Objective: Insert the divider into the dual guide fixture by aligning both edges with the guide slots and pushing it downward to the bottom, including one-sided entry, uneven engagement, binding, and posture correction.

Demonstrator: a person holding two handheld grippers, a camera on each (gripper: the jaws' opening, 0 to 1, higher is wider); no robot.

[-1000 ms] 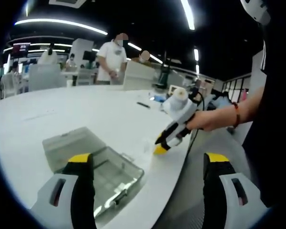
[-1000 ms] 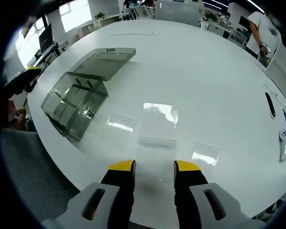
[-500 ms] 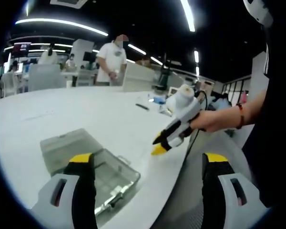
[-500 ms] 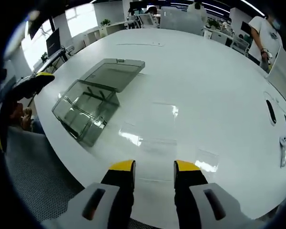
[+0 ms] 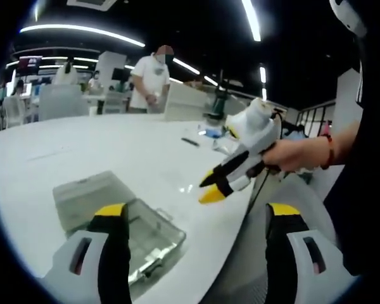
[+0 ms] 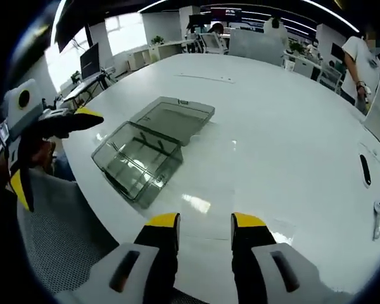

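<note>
Step in hand: approach. Nothing is gripped, and no divider stands in the guide slots.
Fixture: a clear smoke-tinted box (image 6: 138, 168) with its lid (image 6: 172, 118) folded back lies open on the white table (image 6: 291, 126), near the edge by the person.
Divider: probably the clear flat sheet (image 6: 196, 204) on the table just ahead of the right jaws; glare makes that uncertain.
Left hand-held gripper (image 5: 195, 218): jaws wide apart, empty, hanging above the box (image 5: 123, 221), touching nothing.
Right hand-held gripper (image 6: 204, 221): jaws a narrow gap apart, empty, clear of the table.
Next move: lower the right hand-held gripper to the sheet, close on one edge, lift it and square both edges to the slots.
</note>
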